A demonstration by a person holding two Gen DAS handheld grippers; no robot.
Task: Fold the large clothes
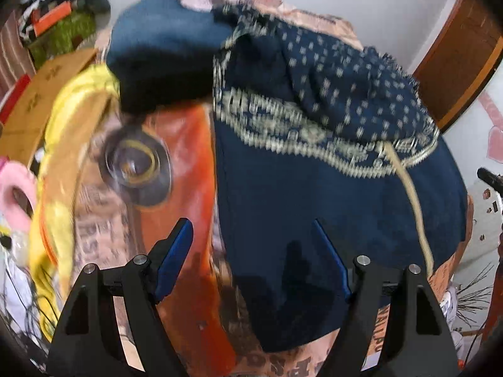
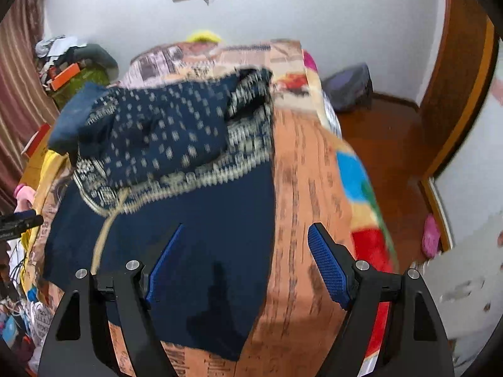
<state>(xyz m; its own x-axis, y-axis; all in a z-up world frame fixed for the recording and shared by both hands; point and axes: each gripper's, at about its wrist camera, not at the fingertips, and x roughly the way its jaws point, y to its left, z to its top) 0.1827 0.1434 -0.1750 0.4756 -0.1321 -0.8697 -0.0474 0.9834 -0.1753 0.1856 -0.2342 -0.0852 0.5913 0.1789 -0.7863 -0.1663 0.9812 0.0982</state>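
Note:
A large navy garment (image 1: 330, 194) with a pale dotted panel and a cream patterned border lies on a printed bedspread (image 1: 176, 207). Its dotted upper part is folded back over the plain lower part. A cream cord (image 1: 411, 201) trails across it. My left gripper (image 1: 251, 245) hovers open over the garment's near left edge, nothing between its blue pads. In the right wrist view the same garment (image 2: 188, 213) fills the centre left. My right gripper (image 2: 245, 251) is open above its near right edge and the orange bedspread (image 2: 308, 194), holding nothing.
Yellow cloth (image 1: 66, 144) and a pink item (image 1: 15, 188) lie left of the bed. Cardboard (image 1: 41, 94) and a cluttered pile (image 1: 63, 15) sit beyond. A wooden floor (image 2: 386, 144), a dark bag (image 2: 349, 84) and a wooden door frame (image 2: 465, 72) are to the right.

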